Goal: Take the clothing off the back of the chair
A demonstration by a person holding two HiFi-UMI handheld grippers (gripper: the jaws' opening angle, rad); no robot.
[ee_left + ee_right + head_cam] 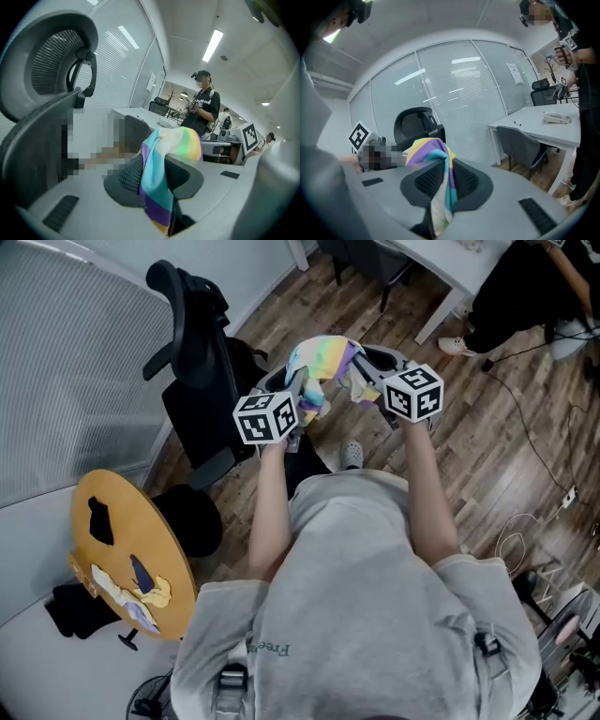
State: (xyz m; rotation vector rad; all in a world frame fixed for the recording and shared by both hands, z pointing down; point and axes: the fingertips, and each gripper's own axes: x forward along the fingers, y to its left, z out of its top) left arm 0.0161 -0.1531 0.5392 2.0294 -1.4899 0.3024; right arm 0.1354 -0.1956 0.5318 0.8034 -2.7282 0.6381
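Observation:
A rainbow-striped piece of clothing (323, 364) hangs bunched between my two grippers, held up in the air in front of me. My left gripper (302, 390) is shut on one part of the clothing (164, 183), which is pinched between its black pads. My right gripper (367, 381) is shut on another part of the cloth (440, 187), which drapes down between its pads. The black office chair (202, 362) stands to the left of the grippers, with nothing on its back.
A round wooden table (131, 559) with small items lies at lower left. A glass partition wall (75, 362) runs behind the chair. A white desk (441, 268) and another person (534, 287) are at upper right. Cables (525, 437) trail on the wooden floor.

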